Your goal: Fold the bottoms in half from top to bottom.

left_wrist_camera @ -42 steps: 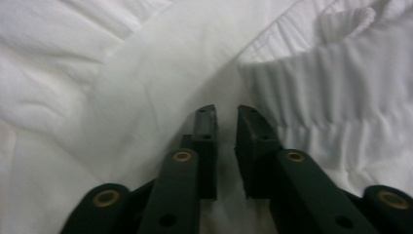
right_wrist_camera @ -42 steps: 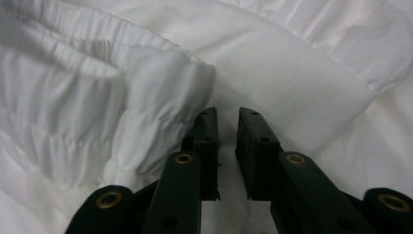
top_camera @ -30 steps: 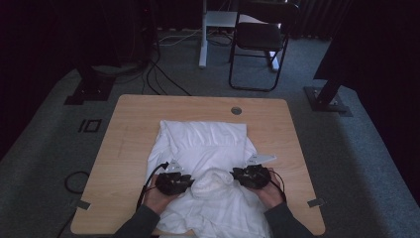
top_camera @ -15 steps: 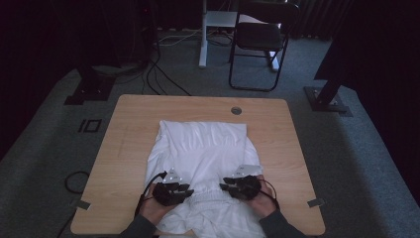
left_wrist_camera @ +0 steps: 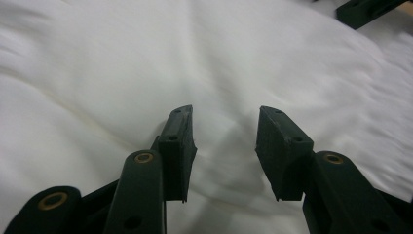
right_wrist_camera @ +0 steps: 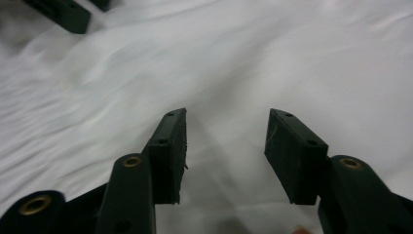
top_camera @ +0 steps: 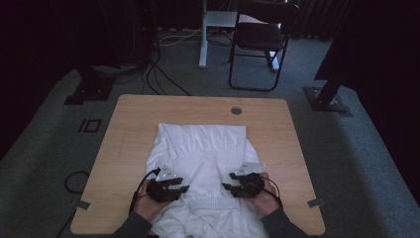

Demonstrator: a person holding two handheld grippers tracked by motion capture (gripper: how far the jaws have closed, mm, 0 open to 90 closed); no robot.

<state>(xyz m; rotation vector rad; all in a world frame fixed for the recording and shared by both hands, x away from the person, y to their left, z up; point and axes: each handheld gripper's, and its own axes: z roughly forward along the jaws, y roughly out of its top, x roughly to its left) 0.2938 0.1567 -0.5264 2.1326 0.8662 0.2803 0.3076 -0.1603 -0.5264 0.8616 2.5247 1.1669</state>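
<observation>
Item: white garment (top_camera: 200,163), lying flat on the wooden table (top_camera: 124,129), spread from the near edge toward the table's middle. An elastic, gathered band ran across it close to the near edge, between the two hands.

Left gripper (top_camera: 168,186): held in the person's left hand (top_camera: 148,206) at the near left of the garment, resting over the cloth. In the left gripper view, left gripper (left_wrist_camera: 224,141) had its jaws standing apart; they had just been opening. White cloth lay beneath and beyond the gap, nothing pinched between the pads. A cable trailed from it off the near left side.

Right gripper (top_camera: 242,183): held in the person's right hand (top_camera: 265,201) at the near right of the garment, level with the left one and apart from it. In the right gripper view, right gripper (right_wrist_camera: 226,146) likewise showed jaws parted, just having been opening, with loose cloth under the gap and no fold clamped.

Sleeves: dark, entering from the bottom edge of the high view.

Farther on the table: bare wood beyond the garment's far hem, with a round grommet (top_camera: 236,110) near the far edge.

Beyond the table: grey carpet, a black chair (top_camera: 260,42), a white post base (top_camera: 203,54), loose cables (top_camera: 158,74) on the floor at far left, and dark stand feet (top_camera: 327,99) at either side.
</observation>
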